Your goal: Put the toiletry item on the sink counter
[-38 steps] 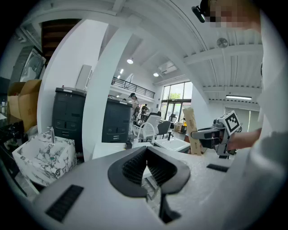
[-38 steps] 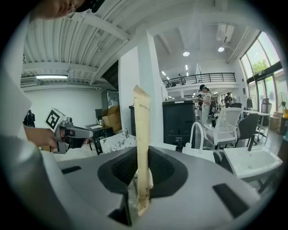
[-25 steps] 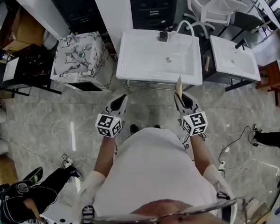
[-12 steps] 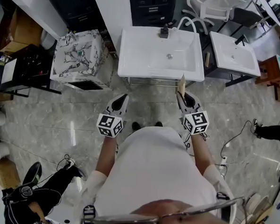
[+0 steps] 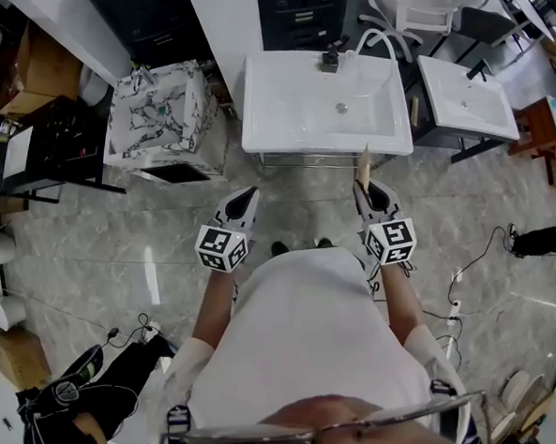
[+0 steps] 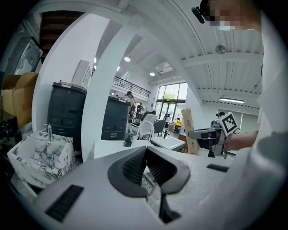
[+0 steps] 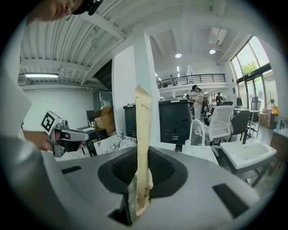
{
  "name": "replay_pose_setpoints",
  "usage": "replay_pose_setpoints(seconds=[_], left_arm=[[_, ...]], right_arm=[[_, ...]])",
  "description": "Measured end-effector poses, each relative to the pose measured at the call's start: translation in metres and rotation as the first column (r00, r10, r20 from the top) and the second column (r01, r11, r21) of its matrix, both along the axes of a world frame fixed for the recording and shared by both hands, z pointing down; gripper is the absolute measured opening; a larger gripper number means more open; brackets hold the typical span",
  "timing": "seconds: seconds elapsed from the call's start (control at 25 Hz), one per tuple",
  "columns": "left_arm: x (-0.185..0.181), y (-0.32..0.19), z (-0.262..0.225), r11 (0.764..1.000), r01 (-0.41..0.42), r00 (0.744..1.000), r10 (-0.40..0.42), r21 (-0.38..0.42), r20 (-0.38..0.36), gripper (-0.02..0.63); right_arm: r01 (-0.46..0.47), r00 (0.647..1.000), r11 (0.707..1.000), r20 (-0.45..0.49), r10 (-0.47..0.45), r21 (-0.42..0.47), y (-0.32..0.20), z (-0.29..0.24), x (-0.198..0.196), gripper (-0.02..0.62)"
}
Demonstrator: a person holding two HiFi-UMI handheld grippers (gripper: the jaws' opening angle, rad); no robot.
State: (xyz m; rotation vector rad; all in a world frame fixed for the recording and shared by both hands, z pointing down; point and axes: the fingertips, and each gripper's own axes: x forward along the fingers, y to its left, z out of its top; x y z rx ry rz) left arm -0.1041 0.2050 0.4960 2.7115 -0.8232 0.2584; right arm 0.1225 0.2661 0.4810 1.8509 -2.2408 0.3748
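Note:
The toiletry item (image 5: 364,167) is a flat, tall beige packet standing upright between the pads of my right gripper (image 5: 366,188), which is shut on its lower part. In the right gripper view the packet (image 7: 143,130) rises out of the right gripper (image 7: 143,170). The white sink counter (image 5: 265,122) with a black tap lies ahead of both grippers, a short way beyond the packet's top. My left gripper (image 5: 246,197) is held beside it over the floor, shut and with nothing in it; its own view shows the left gripper (image 6: 146,162) with the pads together.
A marble-patterned basin unit (image 5: 158,115) stands left of the sink and a second white sink (image 5: 469,97) to its right. Black cabinets line the back. Cables lie on the grey floor at the right. Another person's legs (image 5: 108,384) show at the lower left.
The sink has drifted slightly right and nearer in the head view. Both grippers keep their pose and the packet stays gripped. The person at lower left has moved down the frame.

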Motion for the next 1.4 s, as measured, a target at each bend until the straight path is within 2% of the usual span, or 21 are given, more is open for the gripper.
replay_pose_setpoints(seconds=[0.32, 0.72, 1.0, 1.4], left_arm=[[-0.017, -0.015, 0.001, 1.000, -0.031, 1.000, 0.031, 0.000, -0.007, 0.005], [-0.030, -0.026, 0.008, 0.999, -0.044, 0.999, 0.044, -0.023, 0.001, 0.005], [-0.022, -0.039, 0.012, 0.999, -0.041, 0.999, 0.041, -0.025, 0.010, 0.005], [0.005, -0.090, 0.015, 0.999, -0.014, 1.000, 0.015, -0.037, 0.026, 0.005]], right_arm=[[-0.042, 0.999, 0.999, 0.000, 0.042, -0.008, -0.005, 0.002, -0.015, 0.061], [-0.044, 0.999, 0.998, -0.018, 0.044, -0.039, -0.015, 0.007, -0.030, 0.061], [-0.029, 0.999, 0.999, -0.017, 0.028, -0.042, -0.032, 0.012, -0.022, 0.061], [0.007, 1.000, 0.999, -0.011, -0.007, -0.051, -0.094, 0.018, 0.002, 0.063]])
